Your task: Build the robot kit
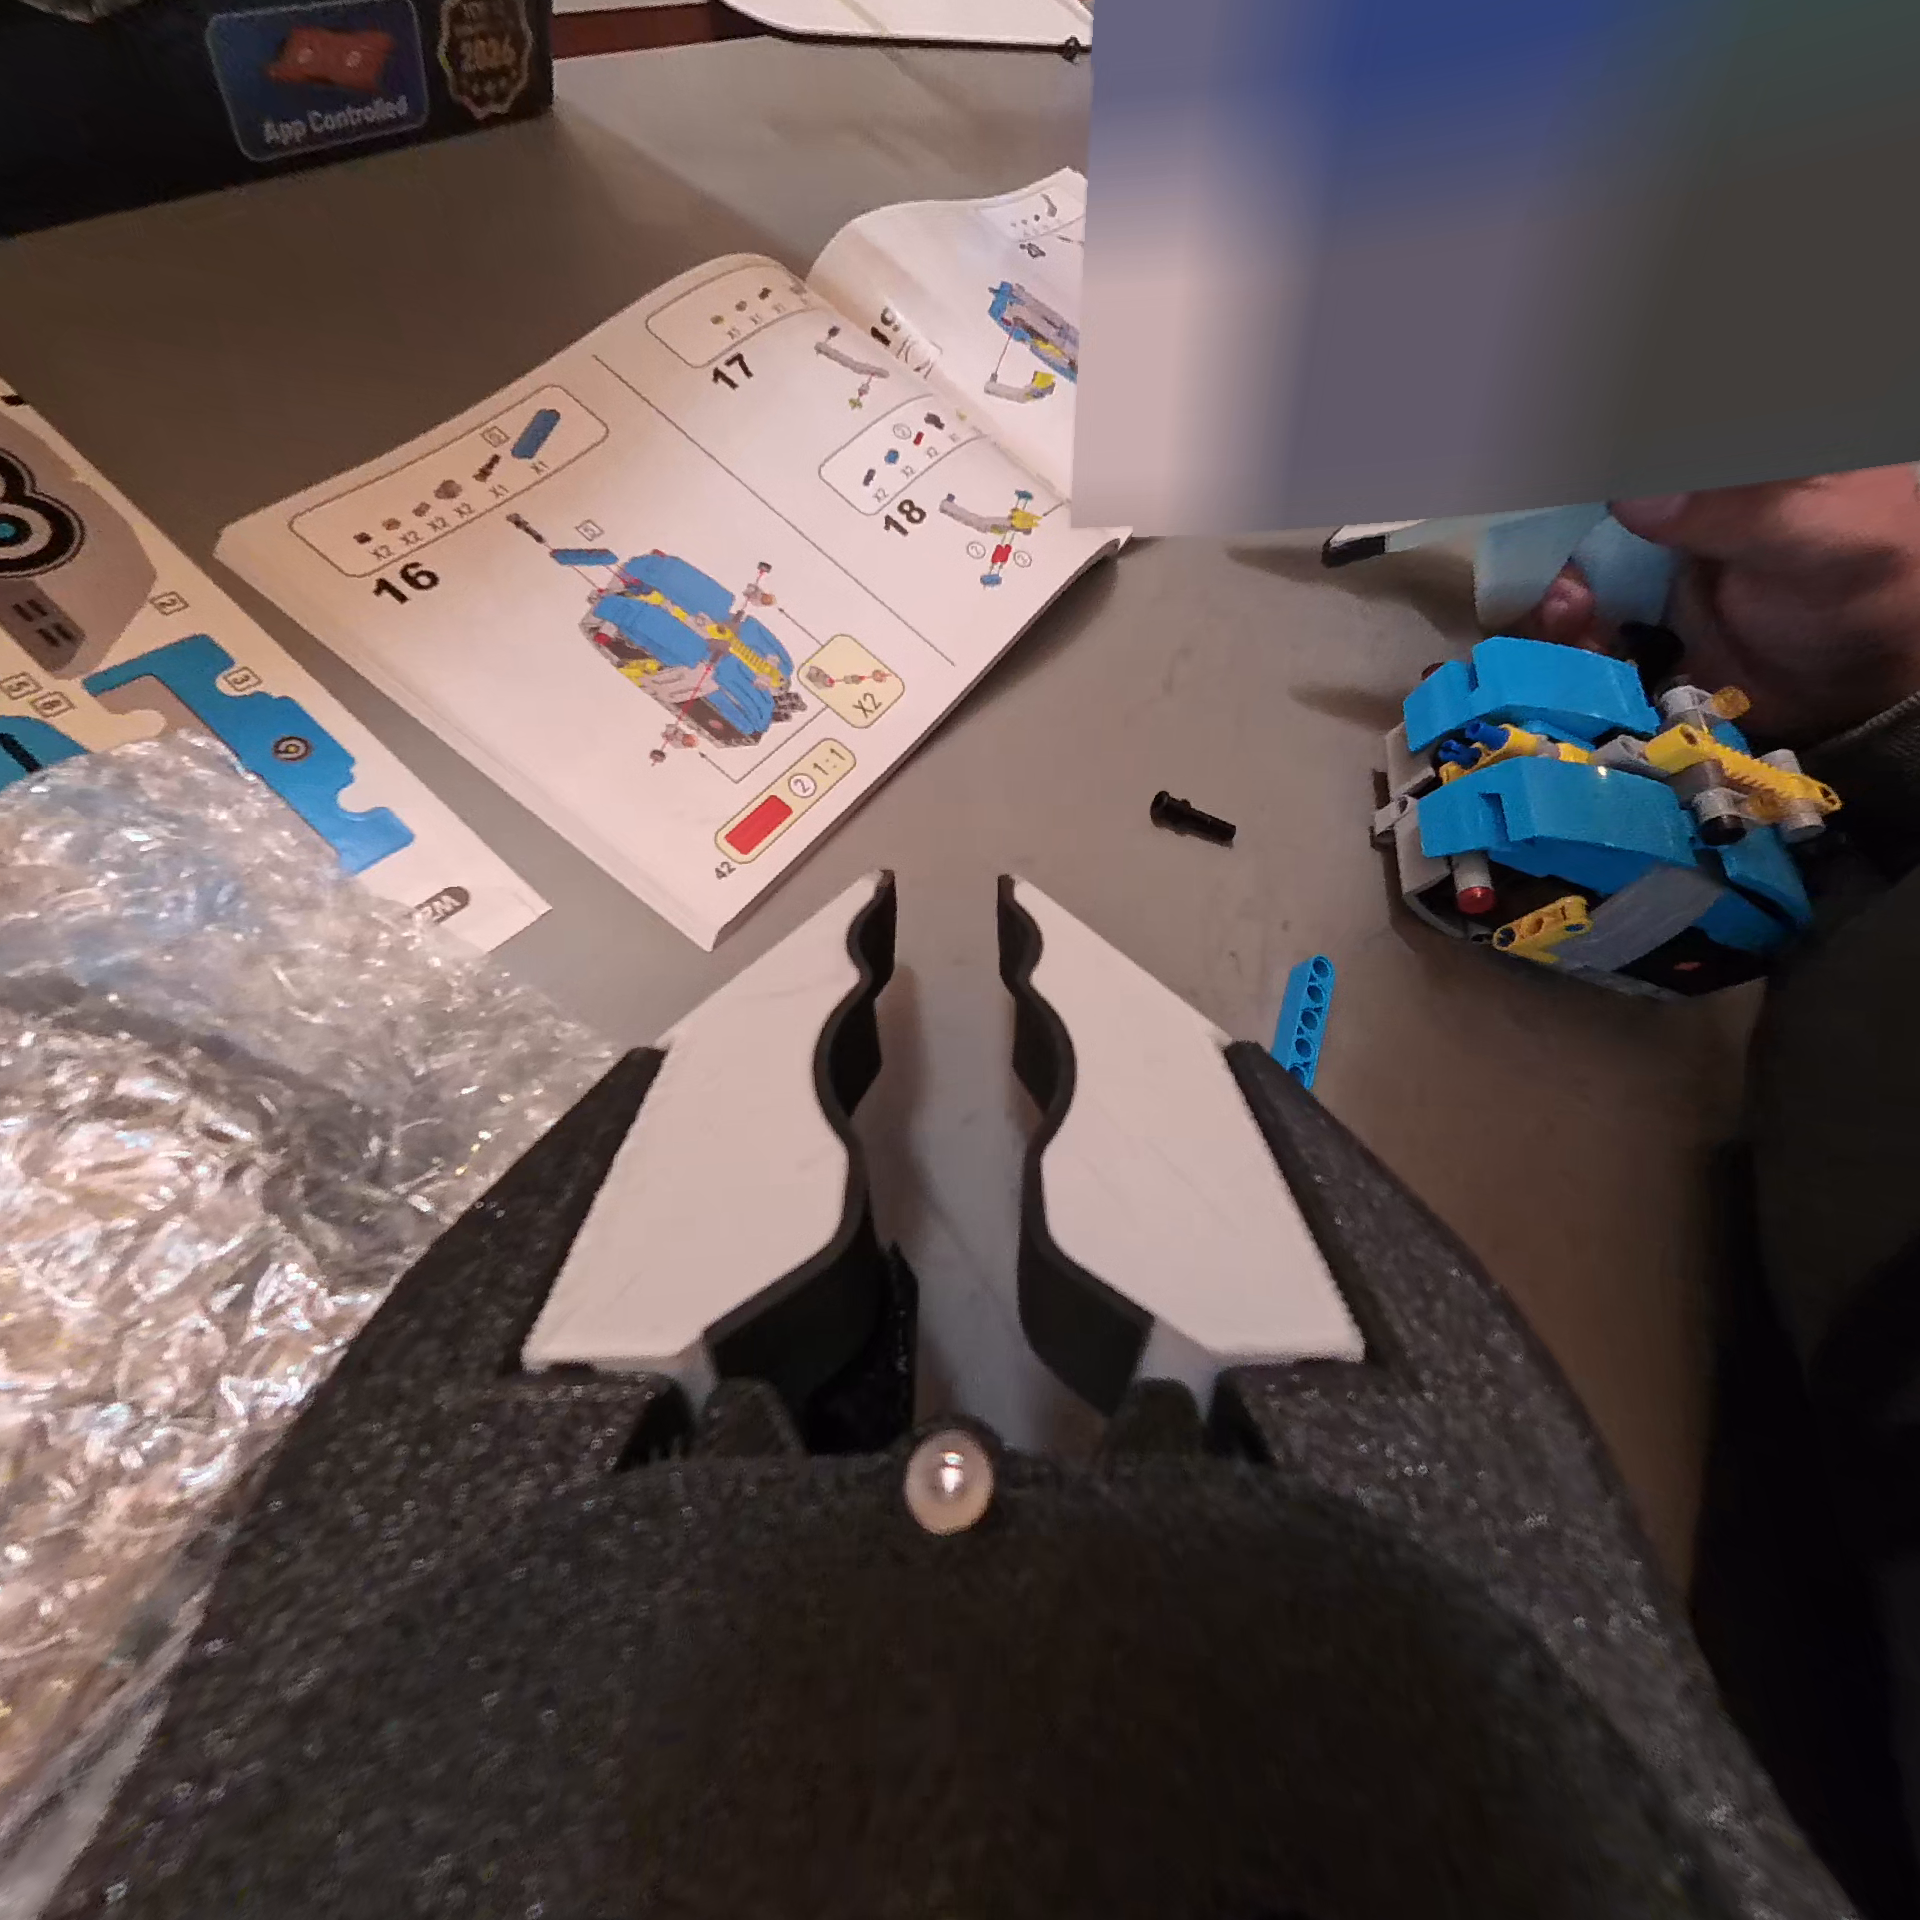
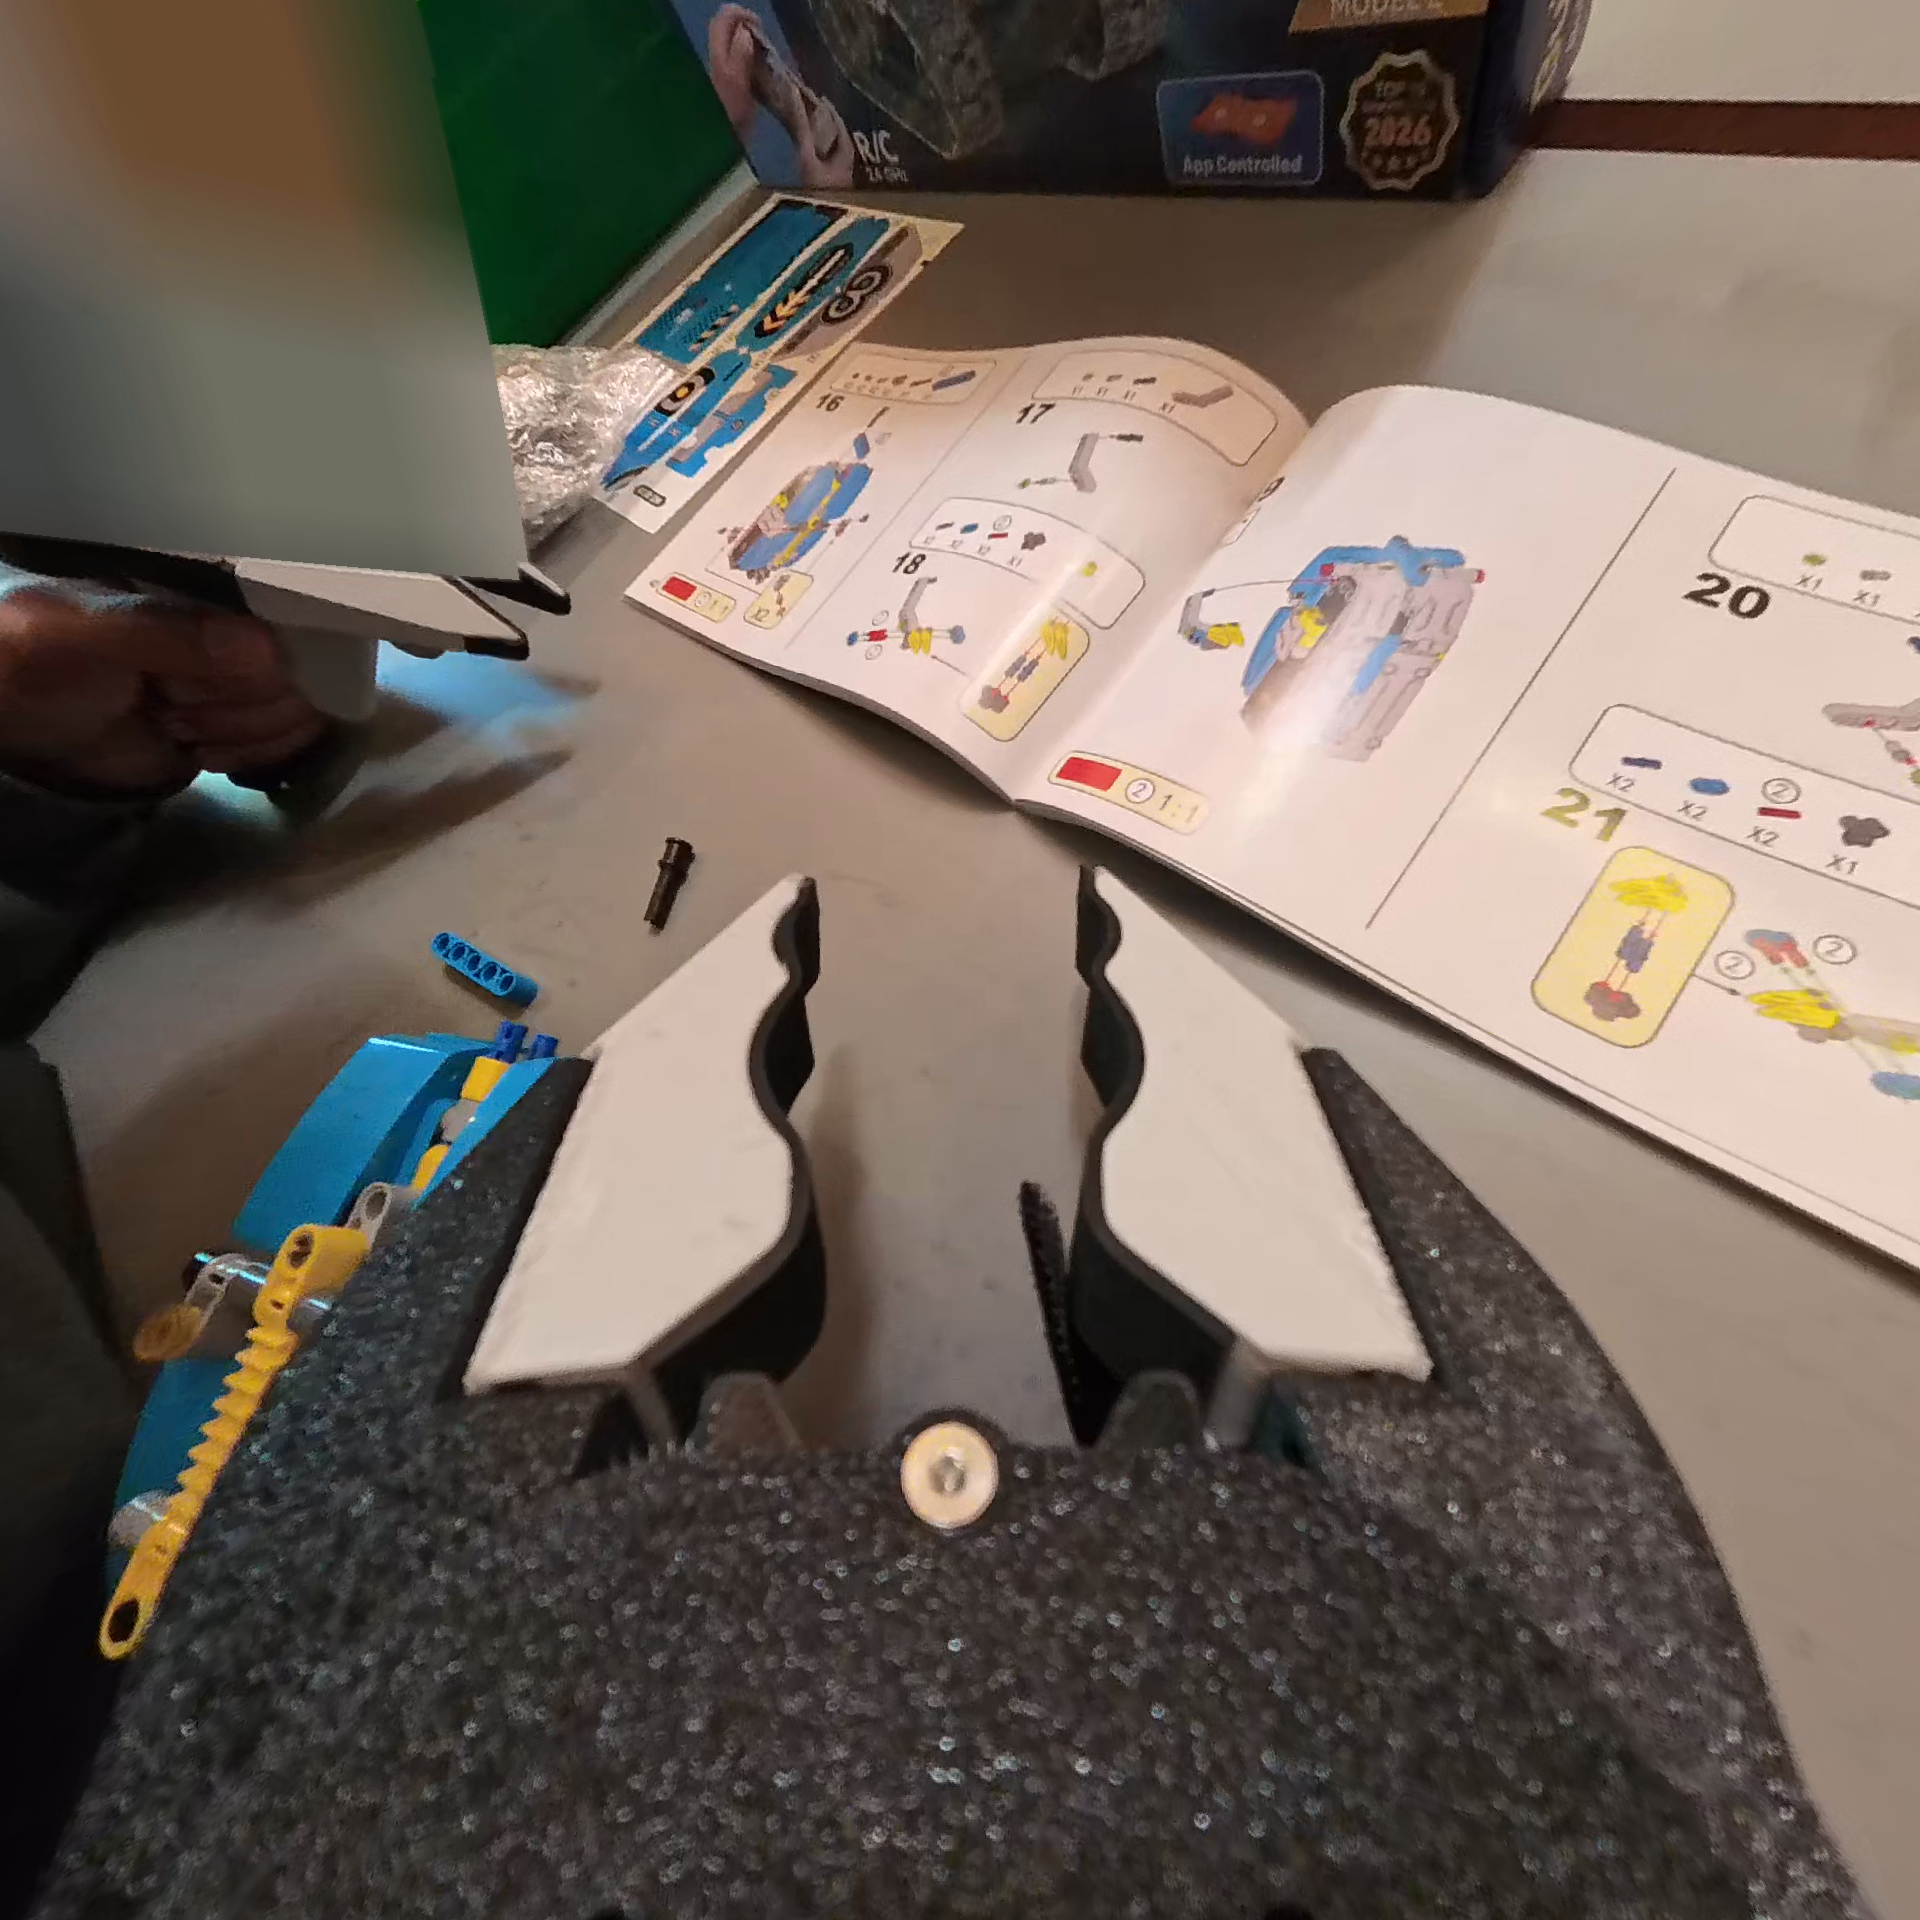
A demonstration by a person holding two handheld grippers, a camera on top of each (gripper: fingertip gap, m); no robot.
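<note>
My left gripper (image 1: 948, 894) hovers over the grey table (image 1: 1091, 675) with its jaws a narrow gap apart and nothing between them. A small black pin (image 1: 1193, 816) lies just ahead to its right, and a short blue beam (image 1: 1307, 1018) lies beside its right finger. My right gripper (image 2: 948, 883) is open wide and empty above bare table. A blue, yellow and grey brick model (image 2: 343, 1143) sits against its left side. The pin (image 2: 667, 881) and beam (image 2: 483, 968) lie ahead-left of it. The left gripper (image 2: 499, 613) also shows there, held by a hand.
An open instruction booklet (image 1: 665, 582) lies ahead and also shows in the right wrist view (image 2: 1247, 623). A sticker sheet (image 1: 208, 727) and a crumpled clear plastic bag (image 1: 208, 1039) are at the left. A dark product box (image 2: 1143, 94) stands at the back. A hand (image 1: 1766, 603) is by the model (image 1: 1579, 821). The pin (image 2: 667, 881) is about equally far from each gripper, around 8 centimetres. Seen from the left wrist view (image 1: 1194, 816) as well.
</note>
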